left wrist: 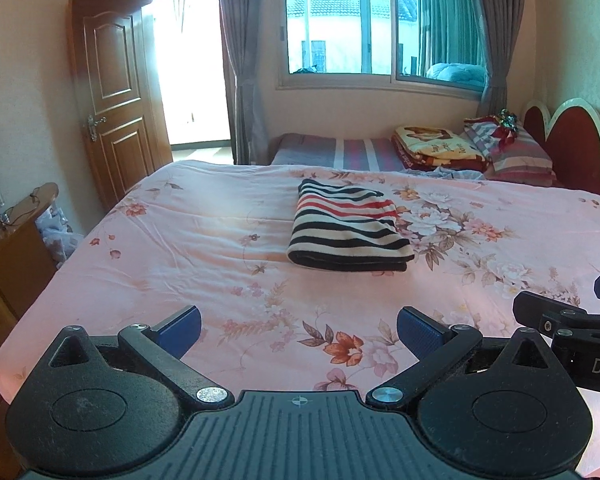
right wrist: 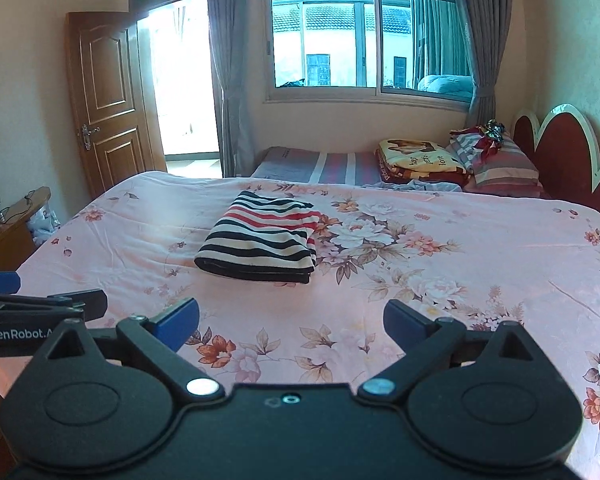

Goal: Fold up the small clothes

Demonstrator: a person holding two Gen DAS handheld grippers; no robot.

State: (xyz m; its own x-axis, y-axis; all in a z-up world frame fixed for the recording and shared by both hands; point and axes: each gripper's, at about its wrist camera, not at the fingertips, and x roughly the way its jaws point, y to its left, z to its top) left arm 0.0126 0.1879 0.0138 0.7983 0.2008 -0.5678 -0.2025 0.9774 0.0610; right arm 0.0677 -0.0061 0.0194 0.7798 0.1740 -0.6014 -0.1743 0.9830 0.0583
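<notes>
A striped garment [left wrist: 348,226] in black, cream and red lies folded into a flat rectangle on the pink floral bedspread [left wrist: 172,248]; the right wrist view shows the same garment [right wrist: 260,246] on the bedspread [right wrist: 460,260]. My left gripper [left wrist: 298,326] hangs open over the near part of the bed, well short of the garment, nothing between its blue pads. My right gripper [right wrist: 290,320] is likewise open and empty, held back from the garment. Each gripper shows at the edge of the other's view, the right gripper [left wrist: 572,316] and the left gripper [right wrist: 40,304].
A second bed [left wrist: 340,152] with folded blankets [left wrist: 432,146] and striped pillows [left wrist: 516,152] stands behind, under the window [left wrist: 376,28]. A red headboard [left wrist: 576,148] is at the right. A wooden door [left wrist: 112,92] and a wooden cabinet [left wrist: 8,248] are at the left.
</notes>
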